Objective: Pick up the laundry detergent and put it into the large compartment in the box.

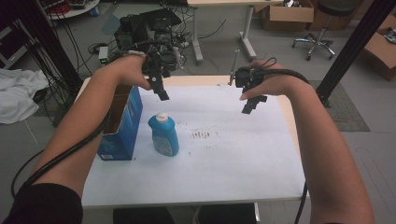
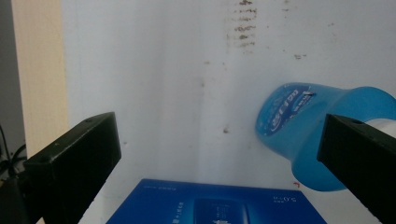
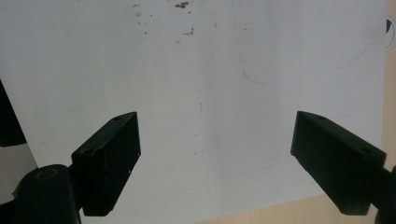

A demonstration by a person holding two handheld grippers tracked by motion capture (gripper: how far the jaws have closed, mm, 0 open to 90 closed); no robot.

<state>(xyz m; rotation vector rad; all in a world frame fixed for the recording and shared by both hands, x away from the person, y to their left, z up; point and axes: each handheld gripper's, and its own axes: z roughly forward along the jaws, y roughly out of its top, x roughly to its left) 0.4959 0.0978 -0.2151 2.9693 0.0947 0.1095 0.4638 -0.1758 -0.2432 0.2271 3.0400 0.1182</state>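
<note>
Bottle: a blue plastic bottle with a white cap (image 1: 163, 134) stands upright on the left half of the table, just right of the box; from the left gripper view it (image 2: 303, 135) shows past the right jaw.
Box: an open-topped blue cardboard carton (image 1: 122, 126) stands at the table's left edge, its top flaps up; what is inside cannot be told. Its blue face (image 2: 215, 205) lies below the jaws in the left gripper view.
Left gripper: the left gripper (image 1: 161, 91) hangs above the table's far left, over the box's far end and beyond the bottle, jaws spread wide, holding nothing, touching neither.
Right gripper: the right gripper (image 1: 252, 103) hangs over the far right of the table, well apart from the bottle, jaws wide apart and empty (image 3: 215, 158).
Table: a white-topped table with a pale wooden rim (image 1: 233, 163); brown specks (image 1: 201, 135) mark the middle.
Open room: the whole right half and near edge are bare; between bottle and right gripper nothing stands.
Surroundings: a white cloth (image 1: 16, 95) lies left on the floor, cardboard boxes (image 1: 287, 14) and a wheeled stool (image 1: 322, 32) beyond.
</note>
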